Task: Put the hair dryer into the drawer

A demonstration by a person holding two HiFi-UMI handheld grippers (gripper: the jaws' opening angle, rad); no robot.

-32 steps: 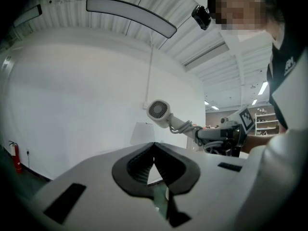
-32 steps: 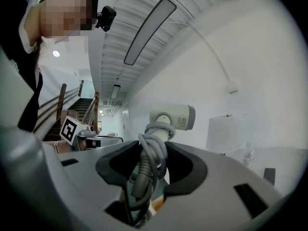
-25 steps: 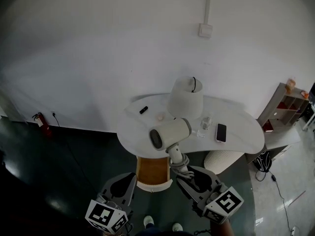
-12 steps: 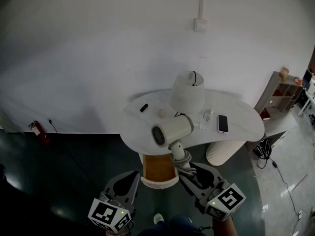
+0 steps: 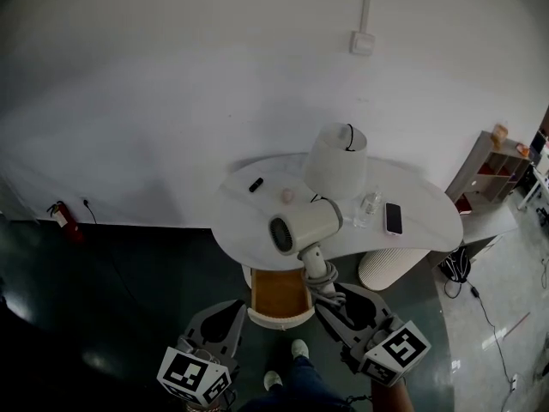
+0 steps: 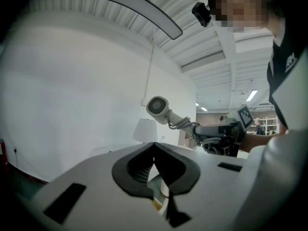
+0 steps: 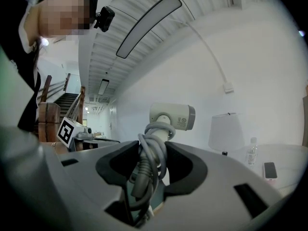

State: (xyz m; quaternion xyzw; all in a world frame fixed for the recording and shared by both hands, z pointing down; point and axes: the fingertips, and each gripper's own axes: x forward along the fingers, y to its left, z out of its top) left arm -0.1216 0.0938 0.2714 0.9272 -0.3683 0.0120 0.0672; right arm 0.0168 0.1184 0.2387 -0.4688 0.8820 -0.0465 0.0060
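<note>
A cream hair dryer [image 5: 302,230] is held up in front of the white table [image 5: 249,221], with its grey cord wound round the handle [image 5: 317,275]. My right gripper [image 5: 331,297] is shut on that handle and cord, and the dryer's head [image 7: 172,115] rises above the jaws. Below the table's front edge the drawer [image 5: 279,297] stands pulled out, showing its wooden inside. My left gripper [image 5: 230,312] hangs left of the drawer, shut and holding nothing; its tips [image 6: 154,144] meet. The left gripper view shows the dryer [image 6: 158,106] and the right gripper beyond.
On the table stand a white lamp [image 5: 336,161], a clear bottle [image 5: 369,204], a phone [image 5: 394,218], a small black item [image 5: 256,184] and a pink item [image 5: 287,196]. A ribbed white stool [image 5: 390,269] stands under the table's right side. A shelf unit [image 5: 497,174] is far right.
Both grippers have drifted a little toward the table and drawer. The dryer stays in the right gripper's grip. The left gripper stays shut.
</note>
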